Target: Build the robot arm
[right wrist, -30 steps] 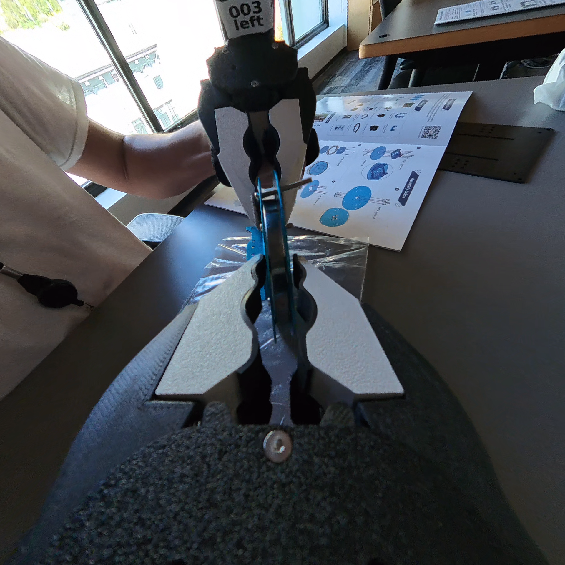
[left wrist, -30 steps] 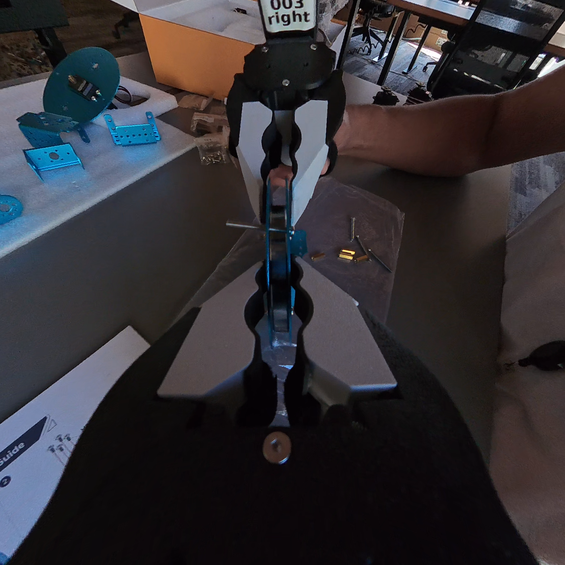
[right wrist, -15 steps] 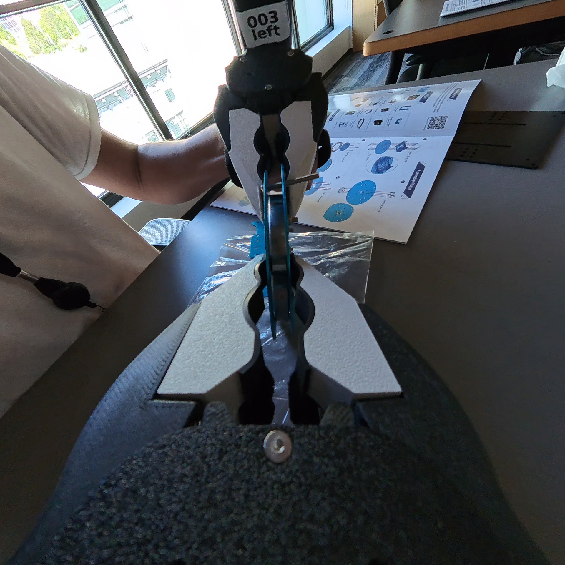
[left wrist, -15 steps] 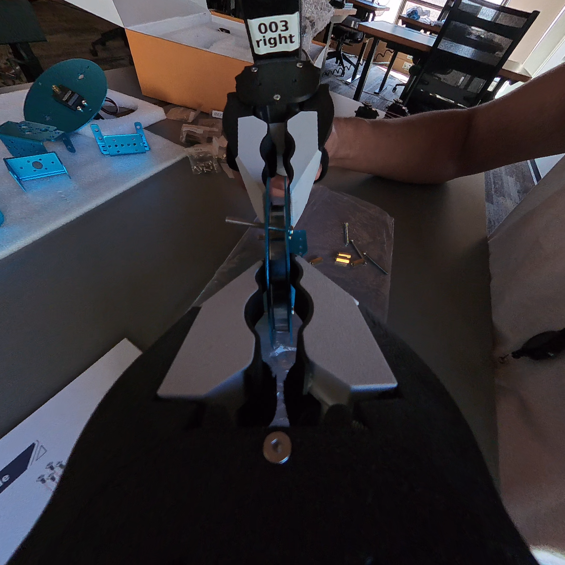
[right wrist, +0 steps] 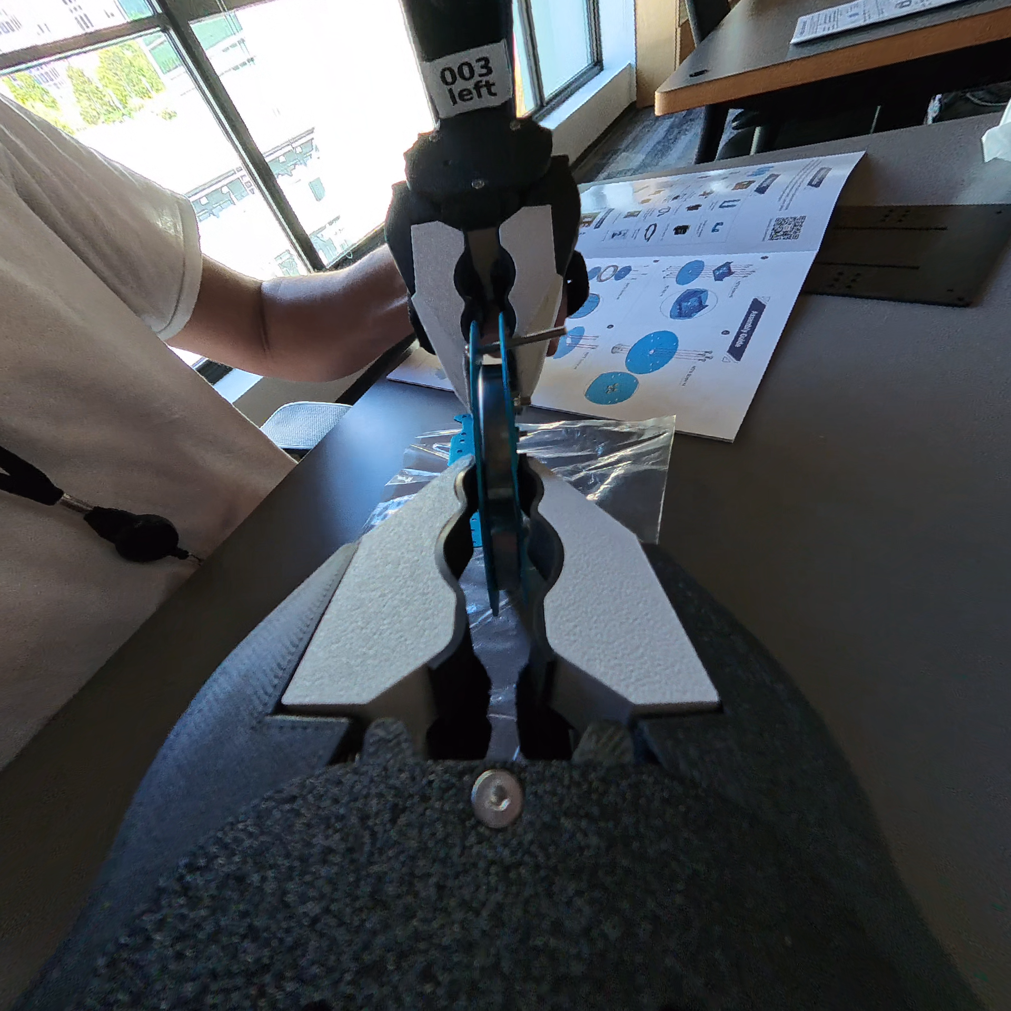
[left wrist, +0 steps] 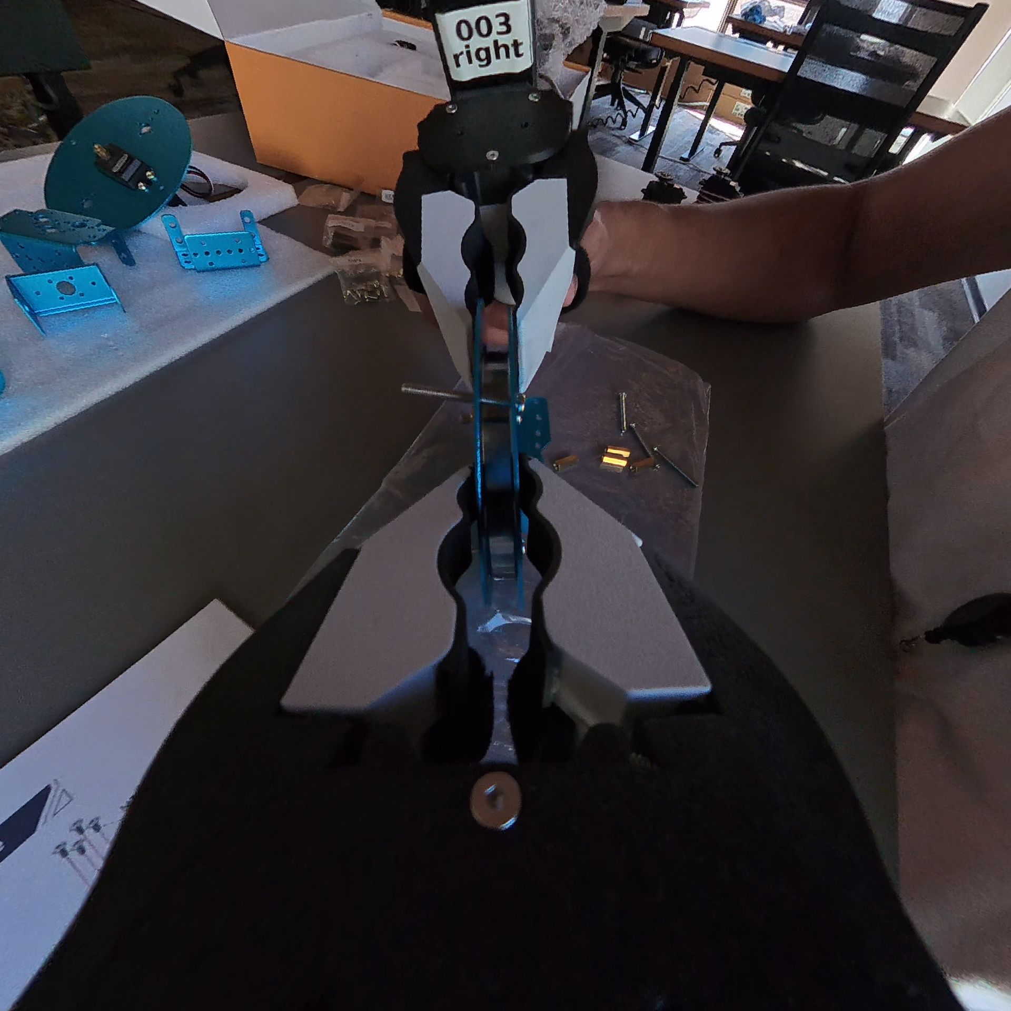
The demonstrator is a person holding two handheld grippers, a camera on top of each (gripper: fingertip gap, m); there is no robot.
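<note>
A blue disc assembly [left wrist: 481, 448] of two thin round plates with a dark part between them is held edge-on above a clear plastic bag [left wrist: 629, 377] on the grey table. My left gripper [left wrist: 497, 481] is shut on its near edge. My right gripper [left wrist: 495, 372] is shut on its far edge. A long screw [left wrist: 437, 391] sticks out sideways through the plates, and a small blue bracket [left wrist: 535, 429] sits on one side. The right wrist view shows the assembly [right wrist: 481, 437], my right gripper [right wrist: 495, 470] and my left gripper [right wrist: 492, 377] opposite it.
Brass standoffs [left wrist: 615, 458] and loose screws [left wrist: 673, 465] lie on the bag. White foam [left wrist: 137, 328] at left bears blue brackets [left wrist: 221, 249] and a teal disc with a servo [left wrist: 117, 164]. An orange box [left wrist: 328, 109] stands behind. An instruction sheet [right wrist: 711, 306] and a black plate [right wrist: 902, 262] lie on the table. The grippers are tip to tip, or close to it.
Both grippers keep their grip on the assembly. Both views have tilted a little, so the opposite gripper and the table behind it sit lower in the frame.
</note>
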